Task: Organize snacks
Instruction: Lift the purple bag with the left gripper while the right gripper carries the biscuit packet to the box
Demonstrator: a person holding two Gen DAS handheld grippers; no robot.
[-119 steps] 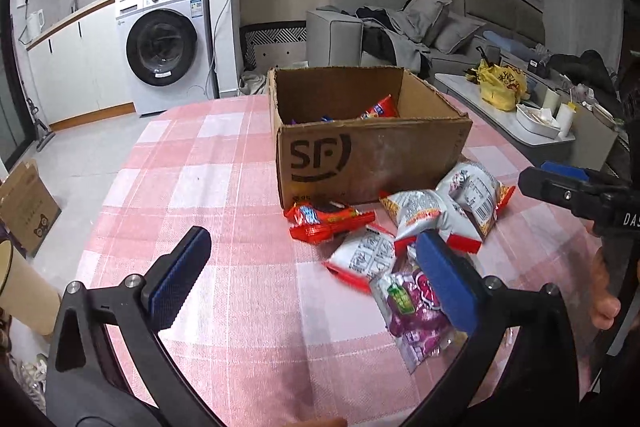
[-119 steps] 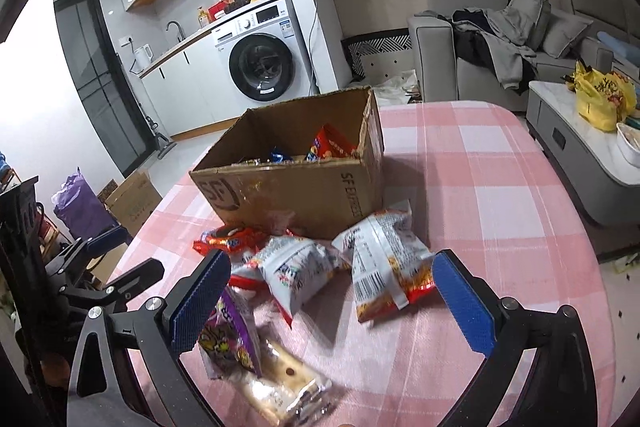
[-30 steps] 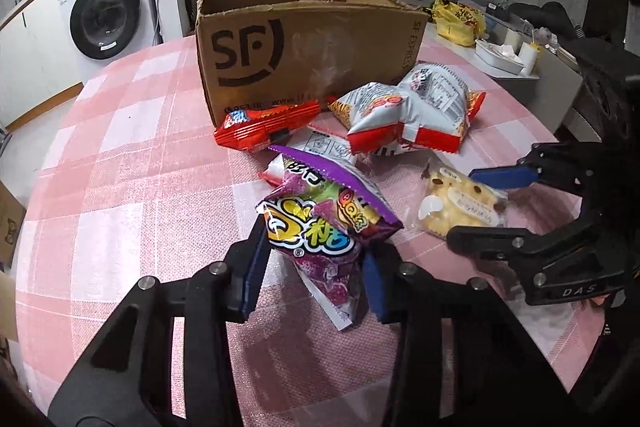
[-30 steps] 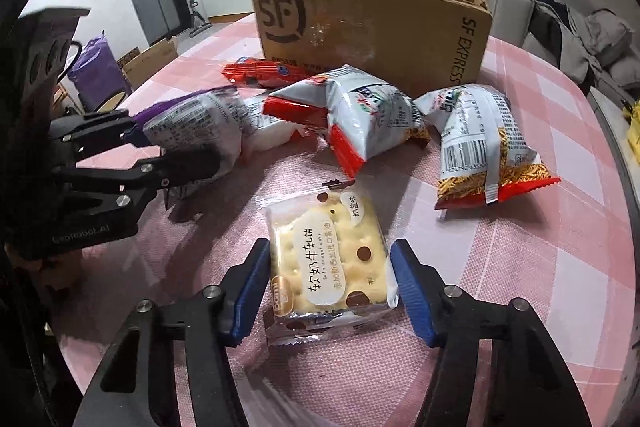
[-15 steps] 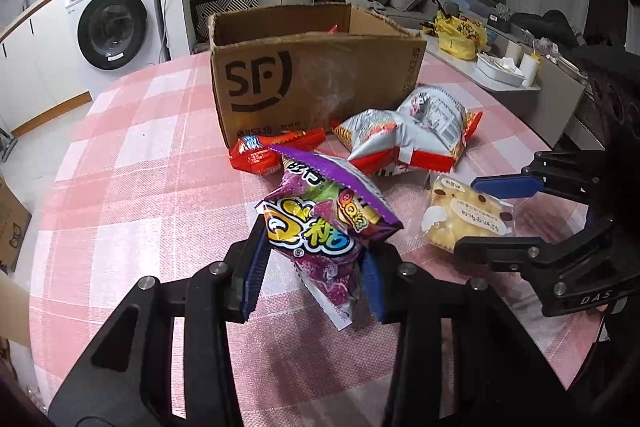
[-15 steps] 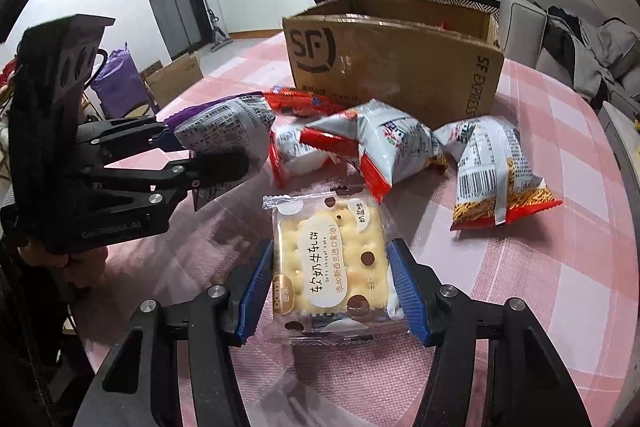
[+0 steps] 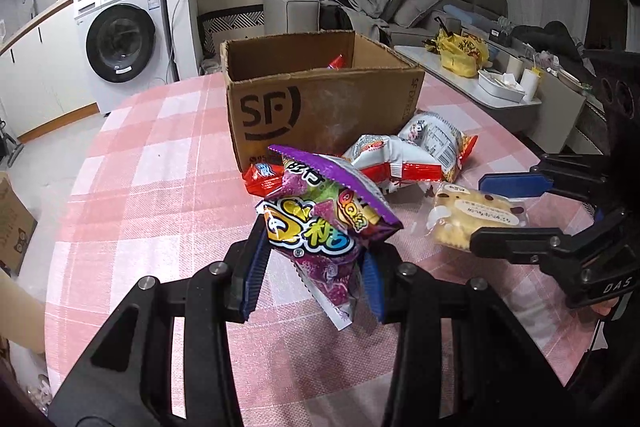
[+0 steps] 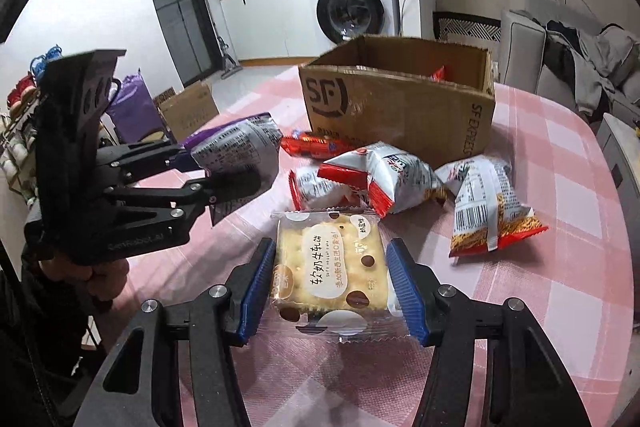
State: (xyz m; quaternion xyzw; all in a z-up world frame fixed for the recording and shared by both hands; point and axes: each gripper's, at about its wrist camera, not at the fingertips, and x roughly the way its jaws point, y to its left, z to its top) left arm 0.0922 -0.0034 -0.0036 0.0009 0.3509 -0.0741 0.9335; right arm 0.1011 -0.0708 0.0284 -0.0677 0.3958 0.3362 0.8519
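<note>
1. The left gripper (image 7: 314,277) is clamped on a purple candy bag (image 7: 320,223), held clear of the pink checked table (image 7: 160,187).
2. The SF cardboard box (image 7: 320,107) stands behind loose snack packets (image 8: 396,179).
3. The right gripper (image 8: 332,287) squeezes a soft nougat cracker pack (image 8: 332,263).

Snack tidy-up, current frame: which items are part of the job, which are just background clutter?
Job:
- purple candy bag, in left gripper
- cracker pack, in right gripper
- cardboard box
- red-and-white snack bags
- red wrapper by the box

Background:
- washing machine
- sofa
- yellow bag
- floor carton
</note>
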